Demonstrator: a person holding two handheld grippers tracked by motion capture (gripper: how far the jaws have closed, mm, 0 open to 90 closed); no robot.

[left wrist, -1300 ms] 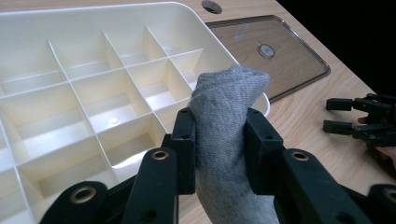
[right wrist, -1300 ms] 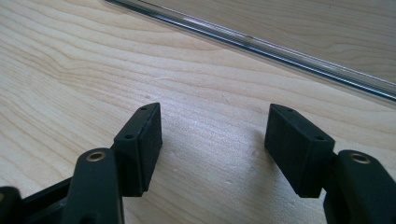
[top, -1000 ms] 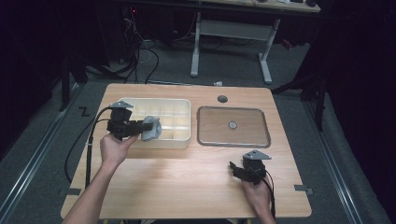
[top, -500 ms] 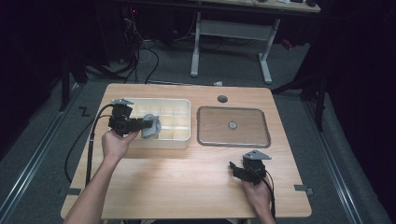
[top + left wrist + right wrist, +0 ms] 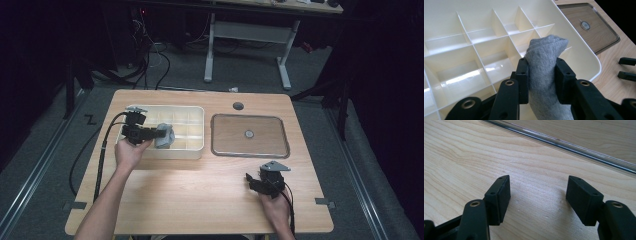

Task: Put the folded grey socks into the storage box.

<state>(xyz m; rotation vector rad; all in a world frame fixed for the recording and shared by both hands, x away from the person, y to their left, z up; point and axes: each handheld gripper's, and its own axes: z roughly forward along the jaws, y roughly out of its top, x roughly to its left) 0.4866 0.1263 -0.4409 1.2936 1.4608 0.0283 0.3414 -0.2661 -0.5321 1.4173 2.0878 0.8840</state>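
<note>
Little is changed since earlier frame: grey cloth [image 5: 544, 70] kept clenched by left gripper [image 5: 161, 133] above near-right cells of cream divided box [image 5: 192, 150], long axis along jaws. Right gripper [image 5: 251, 181] rests released, well apart on table [image 5: 200, 200].

Your left fingers [image 5: 522, 75] hide the sock's [image 5: 545, 57] middle; its lower end is cut off at the edge.

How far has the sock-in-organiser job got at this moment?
Done: the left gripper has clamped the grey knitted sock and holds it over the cream divided plastic box, whose visible compartments look empty. Left: lowering it into a compartment and releasing. The right gripper rests open on the wooden table.
</note>
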